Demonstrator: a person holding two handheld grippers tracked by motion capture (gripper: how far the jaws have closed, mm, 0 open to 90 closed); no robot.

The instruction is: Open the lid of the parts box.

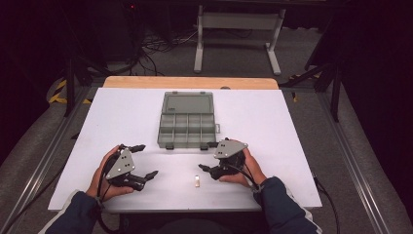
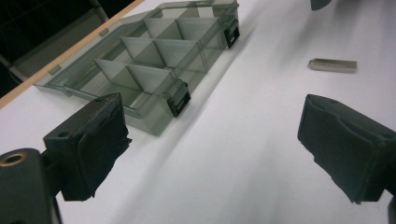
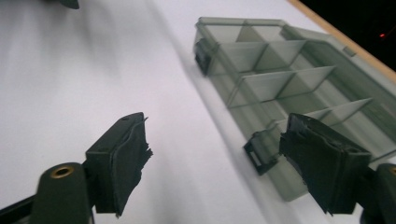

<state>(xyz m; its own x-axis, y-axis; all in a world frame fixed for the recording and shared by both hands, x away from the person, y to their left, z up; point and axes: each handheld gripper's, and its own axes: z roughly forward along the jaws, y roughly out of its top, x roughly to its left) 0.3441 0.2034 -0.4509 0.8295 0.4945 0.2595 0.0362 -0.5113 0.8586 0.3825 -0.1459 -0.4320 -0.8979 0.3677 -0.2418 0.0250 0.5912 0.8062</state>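
**Risk check: small metal piece lying loose, both grippers empty**

High view: sitting open mid-table, grey compartment box (image 1: 187,121), lid folded back toward the far edge. Lying on the white table (image 1: 122,112) between the two hands, near the front edge, a small metal piece (image 1: 196,182). Hovering low to its left, left gripper (image 1: 141,161), jaws spread, gripping nothing. Sitting to its right, right gripper (image 1: 208,156), also spread and empty, one jaw nearly touching the box's front latch corner.

Left gripper view: looking past wide-open pads at the box and, farther right, the metal piece (image 2: 333,65) lying flat. Risk, judging from this: pinching something that thin and flat likely sliding it across the smooth surface or flipping it out of the pads.

Right gripper view: framing the box (image 3: 299,88) just ahead, right-hand pad overlapping the near latch. Risk: bumping the latch or wall and shoving the light box out of position; also both tools converging on one small part and clashing.
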